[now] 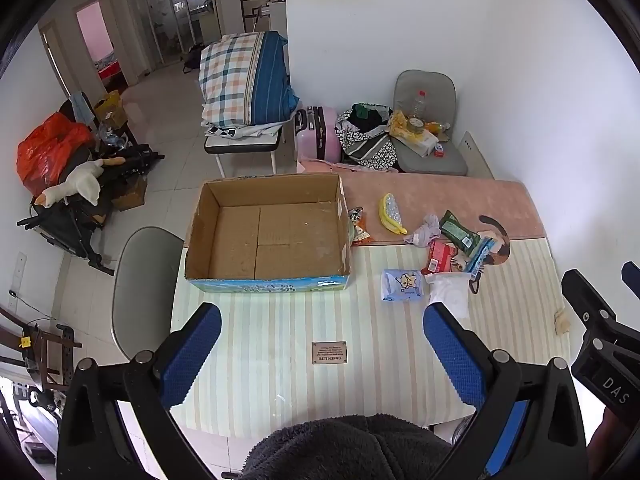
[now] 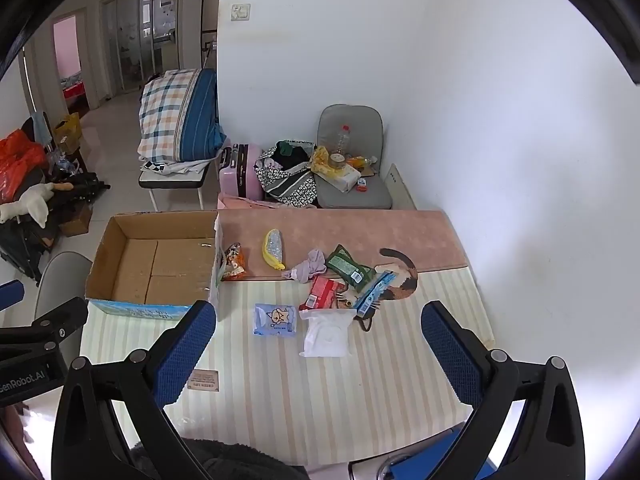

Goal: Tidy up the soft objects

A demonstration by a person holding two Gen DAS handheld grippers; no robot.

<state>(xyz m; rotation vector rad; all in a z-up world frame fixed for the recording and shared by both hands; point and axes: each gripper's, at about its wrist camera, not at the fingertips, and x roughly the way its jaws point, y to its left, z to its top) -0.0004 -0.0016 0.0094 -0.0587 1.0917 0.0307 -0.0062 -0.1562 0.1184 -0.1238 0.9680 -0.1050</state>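
Note:
An empty cardboard box (image 1: pixel 268 232) (image 2: pixel 156 264) stands on the left of the table. To its right lie soft items: a blue tissue pack (image 1: pixel 402 285) (image 2: pixel 276 320), a white pack (image 1: pixel 450 292) (image 2: pixel 326 332), a red packet (image 1: pixel 440 256) (image 2: pixel 324 292), a green packet (image 1: pixel 460 232) (image 2: pixel 350 268), a lilac cloth (image 1: pixel 426 232) (image 2: pixel 310 266), a yellow banana pouch (image 1: pixel 391 214) (image 2: pixel 274 248) and an orange snack bag (image 1: pixel 360 228) (image 2: pixel 234 262). My left gripper (image 1: pixel 320 340) is open and empty above the near table. My right gripper (image 2: pixel 316 344) is open and empty, short of the white pack.
The table (image 1: pixel 280 328) has a striped cover and a pink mat (image 1: pixel 440 200). A grey chair (image 1: pixel 140 280) stands at its left. Behind it are a grey chair with clutter (image 1: pixel 428 136), a pink suitcase (image 1: pixel 318 132) and folded bedding (image 1: pixel 248 80). The right wall is close.

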